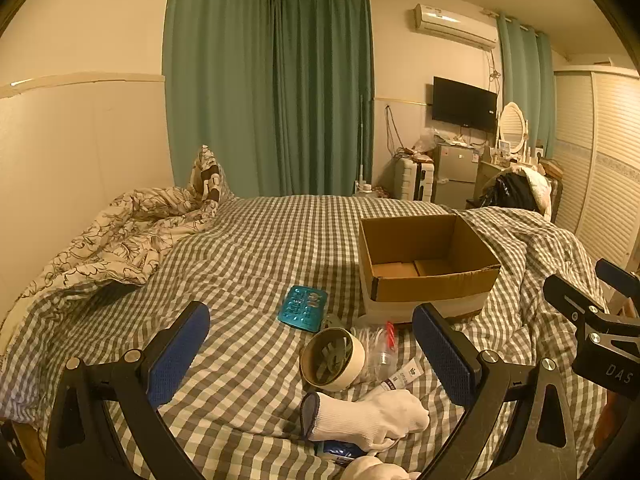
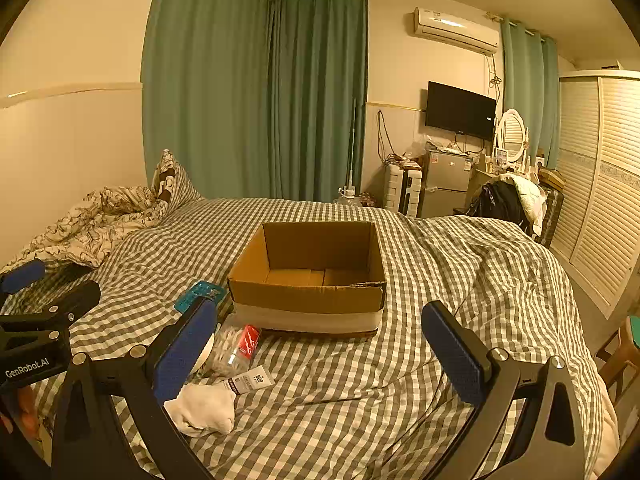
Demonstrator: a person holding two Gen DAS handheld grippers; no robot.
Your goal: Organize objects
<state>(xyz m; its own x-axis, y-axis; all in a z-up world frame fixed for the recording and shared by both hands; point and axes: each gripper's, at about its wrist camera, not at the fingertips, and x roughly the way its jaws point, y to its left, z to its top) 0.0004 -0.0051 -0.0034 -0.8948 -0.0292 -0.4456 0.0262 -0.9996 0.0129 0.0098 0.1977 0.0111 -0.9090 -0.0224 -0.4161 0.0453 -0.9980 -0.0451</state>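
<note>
An open, empty cardboard box (image 1: 424,264) (image 2: 312,276) sits on the checked bed cover. In front of it lie a teal blister pack (image 1: 303,309) (image 2: 200,295), a small round fan (image 1: 332,358) lying on its side, a clear bag with a red label (image 1: 384,344) (image 2: 240,342), a white tube (image 1: 400,378) (image 2: 252,380) and a white sock (image 1: 368,416) (image 2: 204,410). My left gripper (image 1: 312,356) is open above the fan and sock. My right gripper (image 2: 320,356) is open, held above bare cover in front of the box.
A crumpled floral quilt (image 1: 120,236) lies at the bed's left. Beyond the bed stand green curtains (image 1: 280,92), a small fridge (image 1: 456,172), a wall TV (image 1: 464,104) and a louvred wardrobe (image 2: 600,184). A stool (image 2: 624,348) is at right.
</note>
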